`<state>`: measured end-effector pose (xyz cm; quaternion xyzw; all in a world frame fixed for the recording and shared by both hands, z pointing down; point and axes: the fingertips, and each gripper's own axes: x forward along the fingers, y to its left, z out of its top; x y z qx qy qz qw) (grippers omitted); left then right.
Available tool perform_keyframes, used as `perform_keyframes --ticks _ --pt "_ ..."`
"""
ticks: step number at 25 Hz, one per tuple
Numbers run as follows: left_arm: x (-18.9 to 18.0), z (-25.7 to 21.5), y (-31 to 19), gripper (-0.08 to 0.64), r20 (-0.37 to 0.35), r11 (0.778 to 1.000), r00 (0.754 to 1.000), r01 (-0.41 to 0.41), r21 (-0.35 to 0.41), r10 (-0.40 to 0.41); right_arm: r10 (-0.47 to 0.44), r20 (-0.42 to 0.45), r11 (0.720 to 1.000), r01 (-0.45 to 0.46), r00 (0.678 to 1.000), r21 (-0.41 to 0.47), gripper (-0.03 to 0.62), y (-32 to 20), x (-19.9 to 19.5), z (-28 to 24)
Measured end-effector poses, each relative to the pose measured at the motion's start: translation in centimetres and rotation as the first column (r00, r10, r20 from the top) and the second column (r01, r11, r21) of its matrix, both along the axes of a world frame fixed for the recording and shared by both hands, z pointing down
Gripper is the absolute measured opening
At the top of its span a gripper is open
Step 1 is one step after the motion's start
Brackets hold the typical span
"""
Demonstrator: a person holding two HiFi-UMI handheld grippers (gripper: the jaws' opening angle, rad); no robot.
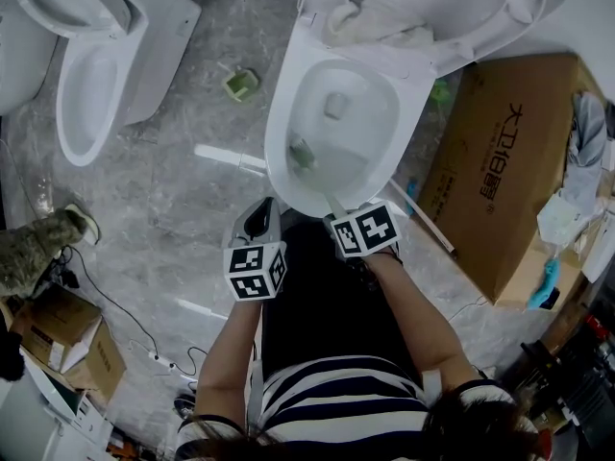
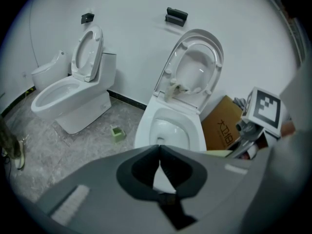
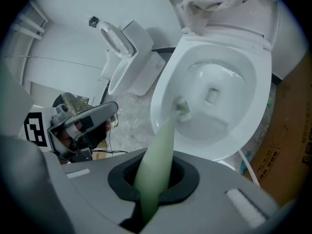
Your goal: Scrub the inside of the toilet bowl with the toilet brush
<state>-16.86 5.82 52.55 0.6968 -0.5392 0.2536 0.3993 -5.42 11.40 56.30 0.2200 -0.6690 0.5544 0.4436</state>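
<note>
Grips the toilet brush [image 3: 163, 145] in the right gripper [image 3: 153, 179], bristles on the left inner wall of the toilet bowl [image 3: 161, 89]; holds the left gripper [image 2: 160, 167] closed, empty. Risks twisting the handle loose by scrubbing too hard.

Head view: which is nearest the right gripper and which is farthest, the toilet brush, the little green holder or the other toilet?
1. Toilet brush: held in the right gripper, its head down in the toilet bowl.
2. Green holder: on the floor, left of that bowl.
3. Other toilet: far left.
</note>
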Motion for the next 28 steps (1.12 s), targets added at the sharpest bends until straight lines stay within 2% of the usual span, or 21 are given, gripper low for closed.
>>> perform_keyframes --ticks 12,21,28 --pt "1.5 0.0 -1.5 0.000 0.002 1.000 1.000 -0.022 0.020 0.022 0.066 0.019 0.993 -0.068 0.998 0.098 0.011 -5.8 0.2 1.6" --pt "1.5 -0.3 -2.3 0.000 0.019 0.999 0.999 -0.036 0.035 0.035 0.137 0.020 0.974 -0.139 0.990 0.180 0.011 -10.8 0.9 2.5" --pt "1.8 -0.7 -2.5 0.000 0.029 0.998 0.999 -0.043 0.044 0.042 0.188 -0.004 0.957 -0.182 0.982 0.227 0.012 -12.6 2.4 3.1"
